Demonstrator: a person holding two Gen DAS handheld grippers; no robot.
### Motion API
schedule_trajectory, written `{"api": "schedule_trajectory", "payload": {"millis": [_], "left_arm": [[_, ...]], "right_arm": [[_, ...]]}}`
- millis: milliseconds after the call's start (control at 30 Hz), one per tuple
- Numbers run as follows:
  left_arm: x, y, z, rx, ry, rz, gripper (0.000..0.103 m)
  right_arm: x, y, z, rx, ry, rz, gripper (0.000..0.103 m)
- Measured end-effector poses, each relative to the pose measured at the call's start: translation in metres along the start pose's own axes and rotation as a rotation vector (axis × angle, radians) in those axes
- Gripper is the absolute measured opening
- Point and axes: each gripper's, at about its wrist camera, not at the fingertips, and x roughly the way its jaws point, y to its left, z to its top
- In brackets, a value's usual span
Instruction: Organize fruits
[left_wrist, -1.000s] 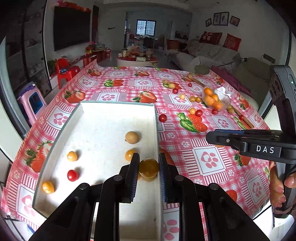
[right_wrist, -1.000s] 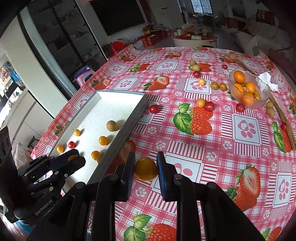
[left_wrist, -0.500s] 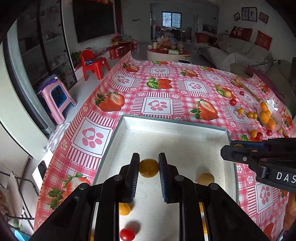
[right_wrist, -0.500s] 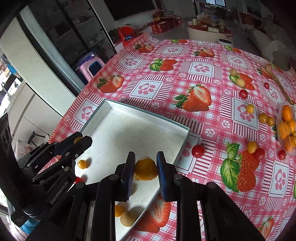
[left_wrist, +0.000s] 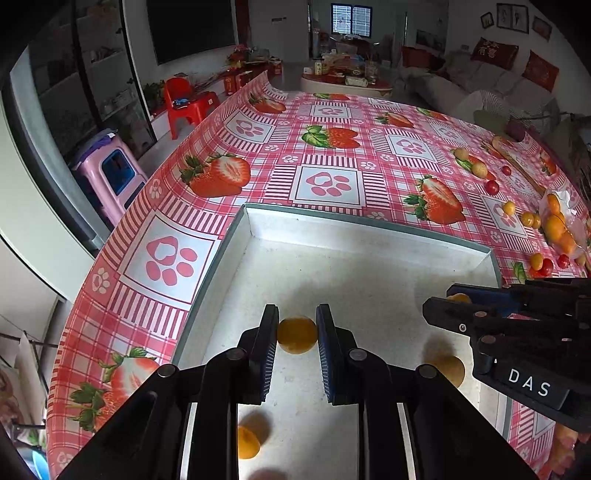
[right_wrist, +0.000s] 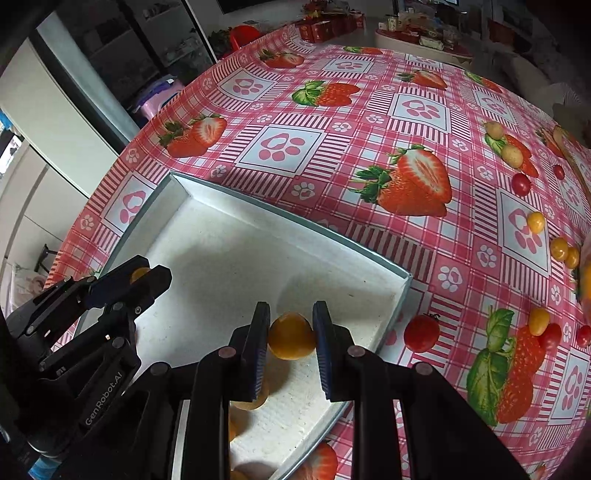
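Note:
A white tray (left_wrist: 332, 229) with a grey rim lies on the strawberry tablecloth; it also shows in the right wrist view (right_wrist: 229, 236). My left gripper (left_wrist: 296, 334) is shut on an orange fruit (left_wrist: 297, 335) above the tray floor. My right gripper (right_wrist: 290, 336) is shut on another orange fruit (right_wrist: 291, 336) above the tray's right part; it shows at the right of the left wrist view (left_wrist: 454, 306). Loose fruits (left_wrist: 448, 369) lie in the tray under the grippers.
Small yellow and red fruits (right_wrist: 421, 332) are scattered on the cloth right of the tray. A clear bowl of oranges (left_wrist: 557, 225) stands at the far right. The table edge drops off at the left, with a pink stool (left_wrist: 114, 173) beyond.
Both grippers have moved further over the tray with their fruits still held. The right gripper has come closer to the left one.

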Motion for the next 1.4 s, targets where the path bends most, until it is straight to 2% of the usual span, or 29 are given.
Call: {"api": "schedule_trajectory", "payload": {"millis": [167,267,333,400,467,500,533,567,600,633,867,967,1067,1100,1267,1400], "left_arm": [[0.009,0.001,-0.002,-0.002,0.039,0.008,0.022],[0.011,0.005,-0.004,-0.017,0.046,-0.006,0.023],[0.009,0.007,-0.006,-0.022,0.044,-0.010,0.023],[0.007,0.008,-0.006,-0.022,0.040,-0.018,0.023],[0.004,0.008,-0.007,-0.018,0.037,-0.022,0.023],[0.003,0.008,-0.008,-0.016,0.033,-0.023,0.034],[0.000,0.008,-0.008,-0.017,0.023,-0.023,0.065],[-0.005,0.008,-0.009,-0.022,-0.001,-0.018,0.079],[-0.012,0.008,-0.010,-0.024,-0.043,-0.014,0.083],[-0.017,0.007,-0.010,-0.015,-0.068,-0.015,0.083],[-0.041,0.005,-0.014,0.000,-0.088,-0.027,0.085],[-0.058,0.007,-0.024,-0.020,-0.100,-0.022,0.085],[-0.071,0.008,-0.035,-0.035,-0.097,-0.010,0.087],[-0.075,0.009,-0.040,-0.038,-0.102,-0.009,0.103],[-0.097,0.009,-0.063,-0.057,-0.122,-0.035,0.103],[-0.104,0.006,-0.078,-0.070,-0.095,-0.030,0.103]], "right_arm": [[0.007,0.012,-0.002,-0.072,0.009,-0.048,0.027],[0.005,0.014,-0.004,-0.076,0.007,-0.040,0.036],[-0.001,0.014,-0.005,-0.067,-0.005,-0.039,0.049],[-0.010,0.013,-0.007,-0.065,-0.030,-0.046,0.056],[-0.021,0.012,-0.009,-0.063,-0.054,-0.051,0.060],[-0.025,0.012,-0.010,-0.060,-0.061,-0.050,0.062],[-0.030,0.010,-0.011,-0.053,-0.067,-0.051,0.064],[-0.034,0.009,-0.013,-0.047,-0.074,-0.050,0.064],[-0.038,0.007,-0.014,-0.040,-0.080,-0.048,0.065],[-0.042,0.006,-0.016,-0.032,-0.084,-0.049,0.065],[-0.060,-0.004,-0.032,0.025,-0.092,-0.039,0.067],[-0.069,-0.005,-0.042,0.034,-0.079,-0.034,0.080],[-0.077,-0.003,-0.053,0.034,-0.064,-0.036,0.082],[-0.079,-0.002,-0.056,0.030,-0.056,-0.043,0.082],[-0.090,0.000,-0.071,0.038,-0.035,-0.076,0.086],[-0.097,0.002,-0.082,0.041,-0.021,-0.085,0.100]]}}
